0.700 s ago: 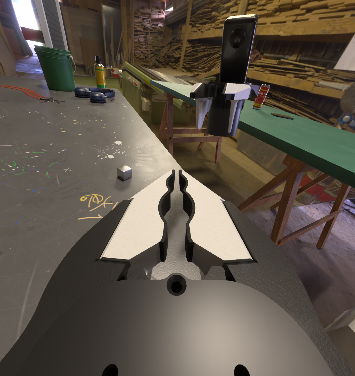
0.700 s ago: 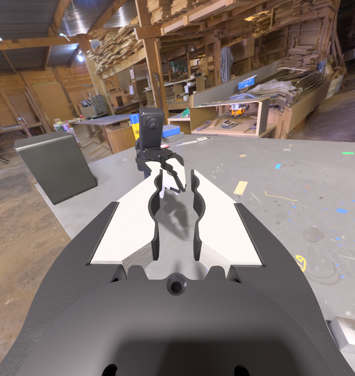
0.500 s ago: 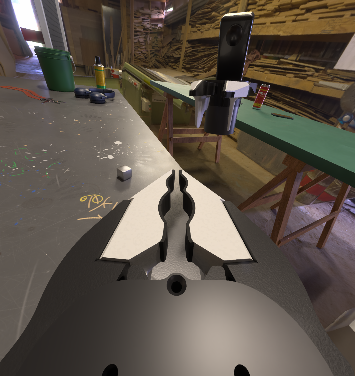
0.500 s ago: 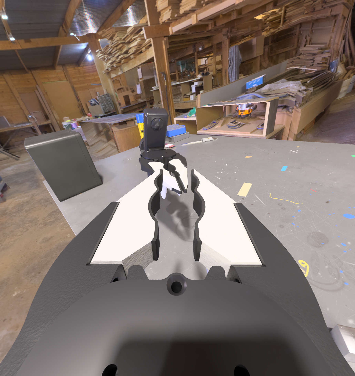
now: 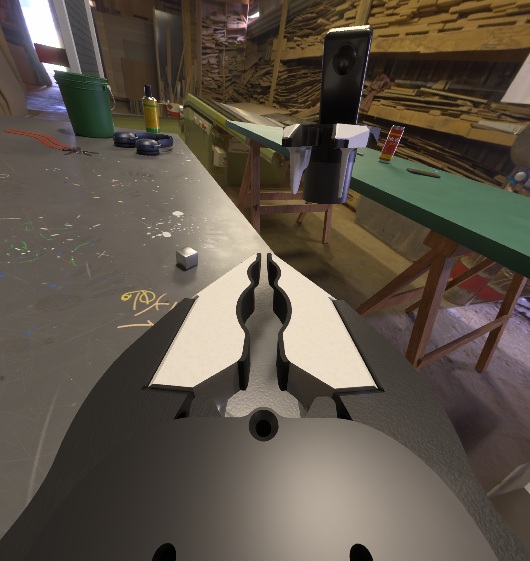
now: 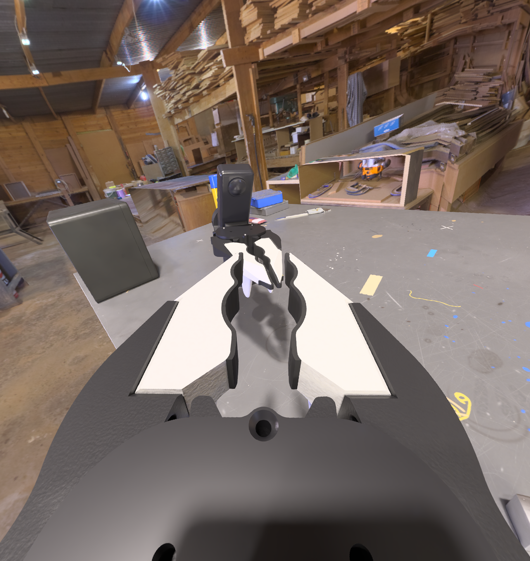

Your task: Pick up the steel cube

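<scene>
Steel cube [image 5: 186, 258] free on table [image 5: 75, 197], cropped in right view; left gripper [image 5: 264, 258] clenched empty, right gripper [image 6: 263, 258] released.

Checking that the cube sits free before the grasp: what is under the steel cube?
The steel cube rests directly on the grey workbench, with only its shadow beside it. Its underside is hidden, so nothing thin beneath it would show.

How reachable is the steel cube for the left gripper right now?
Probably reachable: the steel cube sits alone on the grey table, just ahead-left of the left gripper. But its jaws are nearly shut and must open first.
</scene>
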